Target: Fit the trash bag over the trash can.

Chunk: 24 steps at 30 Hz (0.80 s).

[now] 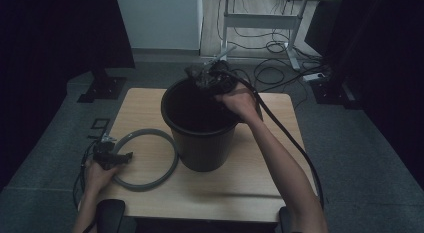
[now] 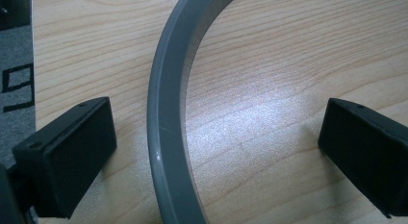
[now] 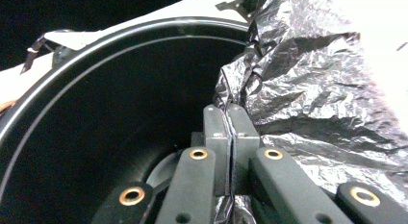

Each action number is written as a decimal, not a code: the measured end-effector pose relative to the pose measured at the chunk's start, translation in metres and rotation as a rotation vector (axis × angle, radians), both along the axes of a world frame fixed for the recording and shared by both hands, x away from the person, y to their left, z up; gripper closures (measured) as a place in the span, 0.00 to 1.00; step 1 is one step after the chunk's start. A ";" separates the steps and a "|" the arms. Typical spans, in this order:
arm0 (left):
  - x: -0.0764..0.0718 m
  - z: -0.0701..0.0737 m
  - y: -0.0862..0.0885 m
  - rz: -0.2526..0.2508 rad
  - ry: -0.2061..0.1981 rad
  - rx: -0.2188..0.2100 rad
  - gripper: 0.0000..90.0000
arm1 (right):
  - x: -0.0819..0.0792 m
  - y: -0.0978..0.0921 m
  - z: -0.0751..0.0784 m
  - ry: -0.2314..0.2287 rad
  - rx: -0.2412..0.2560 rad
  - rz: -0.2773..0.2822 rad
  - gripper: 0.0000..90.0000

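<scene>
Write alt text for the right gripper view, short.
The right hand-held gripper has its jaws shut on a crinkled black bin liner, held at the rim of a black bucket. The liner bunches to the right of the jaws, and the bucket's dark inside opens on the left.

The room is dim. Grey carpet [image 1: 60, 128] covers the floor around the light wooden surface [image 1: 145, 105]. Beyond the right gripper [image 1: 207, 75] stands a white-legged desk [image 1: 260, 18] with black cables [image 1: 272, 68] looped beneath it and a pale wall panel [image 1: 160, 20] beside it. Black curtains [image 1: 50, 38] hang on both sides, one above a black stand base [image 1: 102, 88].
</scene>
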<state>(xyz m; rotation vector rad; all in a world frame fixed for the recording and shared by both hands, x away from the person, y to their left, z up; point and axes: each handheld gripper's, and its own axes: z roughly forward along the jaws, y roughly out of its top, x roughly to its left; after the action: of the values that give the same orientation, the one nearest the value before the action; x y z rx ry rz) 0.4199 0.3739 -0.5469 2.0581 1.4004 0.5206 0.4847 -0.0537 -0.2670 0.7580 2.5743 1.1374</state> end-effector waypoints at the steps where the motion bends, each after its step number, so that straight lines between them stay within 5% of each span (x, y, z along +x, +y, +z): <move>1: 0.000 0.000 0.000 0.000 0.000 0.000 0.00 | 0.000 0.004 -0.001 0.005 -0.001 0.005 0.98; 12: 0.000 0.000 0.000 -0.005 0.000 0.001 0.00 | 0.005 0.059 -0.036 0.082 -0.034 0.119 0.98; 21: 0.001 0.000 0.000 -0.009 0.000 0.000 0.00 | 0.008 0.073 -0.046 0.132 -0.069 0.148 0.97; 24: 0.001 0.000 0.000 -0.009 0.000 0.000 0.00 | 0.007 0.076 -0.048 0.133 -0.084 0.157 0.90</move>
<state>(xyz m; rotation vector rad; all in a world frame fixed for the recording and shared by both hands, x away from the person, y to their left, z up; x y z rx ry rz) 0.4207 0.3739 -0.5469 2.0633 1.3912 0.5165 0.4921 0.0219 -0.3145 0.6427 2.8159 1.0466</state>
